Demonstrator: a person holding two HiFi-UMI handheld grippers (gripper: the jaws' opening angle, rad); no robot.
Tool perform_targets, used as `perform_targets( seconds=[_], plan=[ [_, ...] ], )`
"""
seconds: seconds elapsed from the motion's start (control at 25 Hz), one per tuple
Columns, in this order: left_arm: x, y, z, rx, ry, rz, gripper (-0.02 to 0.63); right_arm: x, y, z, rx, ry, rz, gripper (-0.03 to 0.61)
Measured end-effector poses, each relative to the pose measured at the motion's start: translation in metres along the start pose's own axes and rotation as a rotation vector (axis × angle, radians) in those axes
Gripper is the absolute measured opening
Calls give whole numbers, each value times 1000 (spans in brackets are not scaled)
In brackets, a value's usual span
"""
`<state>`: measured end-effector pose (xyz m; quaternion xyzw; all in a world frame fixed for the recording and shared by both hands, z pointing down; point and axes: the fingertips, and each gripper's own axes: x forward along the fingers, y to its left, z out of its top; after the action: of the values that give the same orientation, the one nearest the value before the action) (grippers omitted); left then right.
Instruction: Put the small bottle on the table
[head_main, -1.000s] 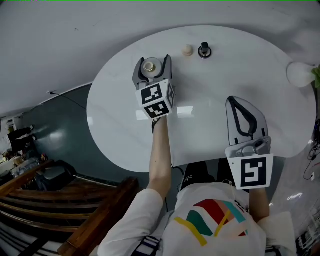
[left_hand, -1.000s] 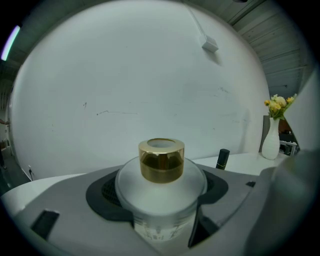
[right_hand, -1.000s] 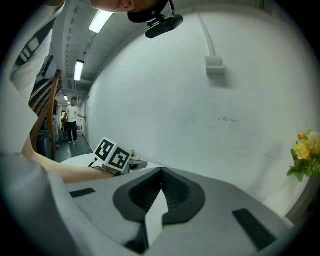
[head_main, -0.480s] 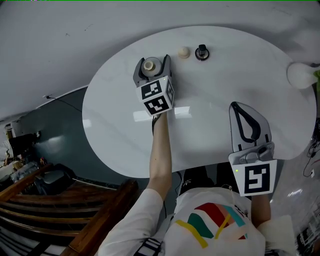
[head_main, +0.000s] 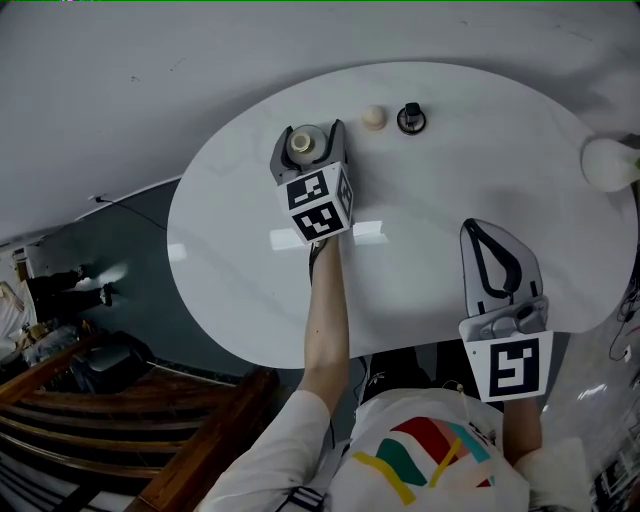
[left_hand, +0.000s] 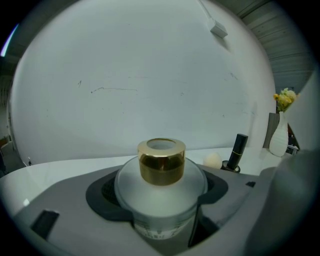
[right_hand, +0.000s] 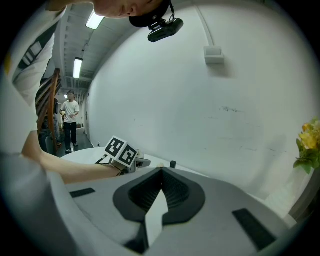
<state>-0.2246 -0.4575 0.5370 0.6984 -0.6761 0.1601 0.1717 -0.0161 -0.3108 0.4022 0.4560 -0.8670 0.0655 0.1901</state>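
Head view is looking steeply down from overhead onto the white table (head_main: 230, 260). Each gripper view is riding low, close behind its own jaws, facing the wall (left_hand: 150, 75) (right one is also catching the left gripper (right_hand: 144, 162), mid-left of frame).

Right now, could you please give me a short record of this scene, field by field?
left gripper: fingers shut on the small bottle
bottle: frosted, gold collar, upright, no cap
bottle touching table: cannot tell
right gripper: shut, empty, over the table's near right part
table: white, oval
beyond the bottle: cream ball and black tube, apart
far right: white vase with yellow flowers
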Motion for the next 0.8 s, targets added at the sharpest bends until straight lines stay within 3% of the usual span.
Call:
perform_targets(
  seconds=[0.8],
  plan=[
    [2, -5, -3, 3, 29, -23, 348, -10, 5, 2, -10, -23, -2, 12]
  ],
)
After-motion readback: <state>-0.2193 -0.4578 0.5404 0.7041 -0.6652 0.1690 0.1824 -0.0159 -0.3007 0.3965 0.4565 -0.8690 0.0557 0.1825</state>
